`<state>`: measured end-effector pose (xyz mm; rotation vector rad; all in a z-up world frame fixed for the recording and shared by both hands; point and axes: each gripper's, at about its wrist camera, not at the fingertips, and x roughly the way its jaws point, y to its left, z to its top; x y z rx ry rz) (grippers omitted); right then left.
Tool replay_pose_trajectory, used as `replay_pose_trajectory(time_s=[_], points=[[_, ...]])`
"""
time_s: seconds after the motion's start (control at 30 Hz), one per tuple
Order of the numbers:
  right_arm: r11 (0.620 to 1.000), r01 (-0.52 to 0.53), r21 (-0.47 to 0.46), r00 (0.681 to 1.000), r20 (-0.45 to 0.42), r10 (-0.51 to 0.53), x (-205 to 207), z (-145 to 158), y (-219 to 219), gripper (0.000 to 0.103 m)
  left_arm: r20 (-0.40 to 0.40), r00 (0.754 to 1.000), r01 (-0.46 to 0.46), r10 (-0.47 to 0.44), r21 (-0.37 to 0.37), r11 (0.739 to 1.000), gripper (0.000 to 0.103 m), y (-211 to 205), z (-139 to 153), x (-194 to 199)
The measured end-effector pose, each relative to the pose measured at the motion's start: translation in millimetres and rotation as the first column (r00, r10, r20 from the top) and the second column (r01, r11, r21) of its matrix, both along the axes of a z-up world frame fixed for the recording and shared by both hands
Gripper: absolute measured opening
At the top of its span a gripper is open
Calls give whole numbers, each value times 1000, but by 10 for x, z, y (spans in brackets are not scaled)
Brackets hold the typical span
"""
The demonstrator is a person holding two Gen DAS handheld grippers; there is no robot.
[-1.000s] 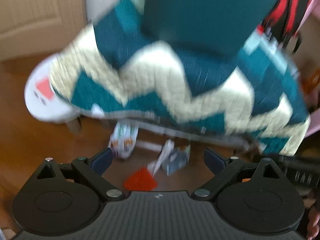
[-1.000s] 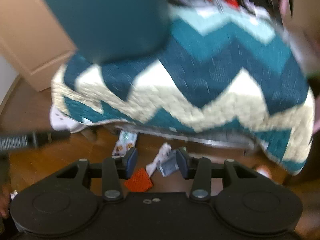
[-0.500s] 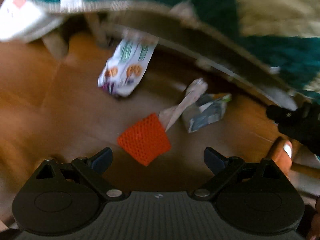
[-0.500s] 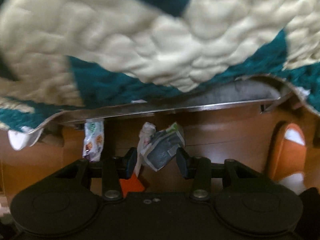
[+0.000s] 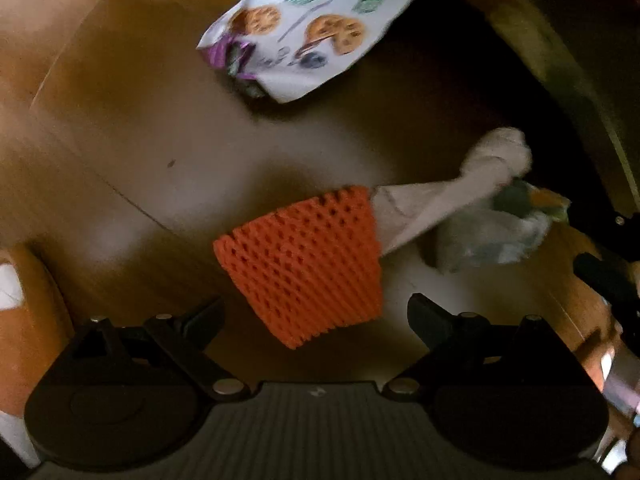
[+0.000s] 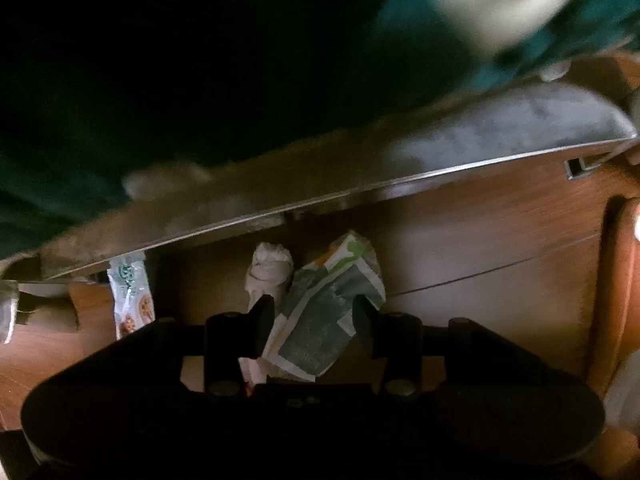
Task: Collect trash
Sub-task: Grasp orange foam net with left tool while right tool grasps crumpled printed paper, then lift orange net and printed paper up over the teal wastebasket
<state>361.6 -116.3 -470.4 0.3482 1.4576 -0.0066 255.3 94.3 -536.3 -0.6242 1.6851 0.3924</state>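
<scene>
On the wood floor (image 5: 120, 184), just ahead of my left tongs (image 5: 314, 314), lies the orange mesh sleeve (image 5: 308, 264); its near corner sits in the gap between the fingers, nothing touching it. Left tongs spread wide, empty. At 2 o'clock from the mesh, touching its upper right edge, a twisted white tissue (image 5: 452, 190) runs up and right. Just beside that, at 3 o'clock, a crumpled grey-green wrapper (image 5: 500, 236). At 12 o'clock, well apart from the mesh, a white cookie packet (image 5: 312, 36) with cookie prints and a purple end, lying flat. Blurry frame, print not readable.

In my right wrist view the grey-green wrapper (image 6: 324, 320) sits between the fingers of my right tongs (image 6: 314, 314), pads on either side but I see a gap on both sides, so spread, not pinching. White tissue (image 6: 270, 270) at 11 o'clock of the wrapper, touching it, partly behind the left finger. Cookie packet (image 6: 130, 300) far off at 9 o'clock, close to the bed frame rail (image 6: 480, 148). Rail runs diagonally across at 12 o'clock, teal and cream quilt (image 6: 520, 12) hanging above it, very dark on the left. An orange slipper (image 6: 616, 280) at 3 o'clock on the floor (image 6: 480, 232), cut off by the edge.
</scene>
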Motion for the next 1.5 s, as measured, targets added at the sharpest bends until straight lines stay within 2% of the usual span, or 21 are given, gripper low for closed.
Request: replay_pose_trajectory(time_s=[0.23, 0.37, 0.53, 0.6, 0.63, 0.67, 0.7, 0.77, 0.9, 1.17, 1.37, 1.5], points=[[999, 10, -30, 1000, -29, -11, 36, -252, 67, 43, -37, 997, -64, 63, -27, 998, 97, 22, -301, -38], [999, 22, -32, 998, -56, -23, 44, -401, 45, 41, -37, 998, -54, 52, -39, 998, 84, 30, -395, -39], [1000, 14, -23, 998, -62, -15, 5, -461, 16, 40, -26, 997, -68, 67, -44, 997, 79, 61, -419, -90], [1000, 17, -15, 998, -66, -18, -14, -463, -3, 38, -19, 998, -68, 67, -48, 997, 70, 69, -407, -101], [1000, 18, -12, 997, -69, -19, -23, -465, -10, 30, -16, 998, -66, 65, -51, 997, 66, 72, -399, -97], [1000, 16, -8, 997, -71, -16, -33, -467, -18, 24, -12, 998, -65, 64, -54, 996, 58, 75, -391, -93], [1000, 12, -6, 997, -77, -12, -38, -458, -51, 13, -7, 998, -65, 64, -60, 996, 49, 78, -383, -85], [1000, 13, -4, 997, -81, -14, -51, -451, -78, 11, 5, 998, -59, 60, -82, 995, 36, 106, -364, -120], [1000, 21, 0, 997, -74, -21, -64, -393, -115, 6, 7, 1000, -21, 22, -64, 998, 26, 81, -306, -81], [1000, 12, -14, 999, -35, -12, -153, -67, -189, 3, -11, 1000, 20, -20, -32, 999, 23, 39, -67, -57], [1000, 6, -3, 1000, 2, -6, -275, 349, -262, 3, 34, 999, 24, -23, -17, 1000, 23, 43, 377, -60], [1000, -17, 11, 999, 52, 16, -379, 740, -228, 3, 90, 995, 31, -30, -10, 999, 23, -13, 804, -80]])
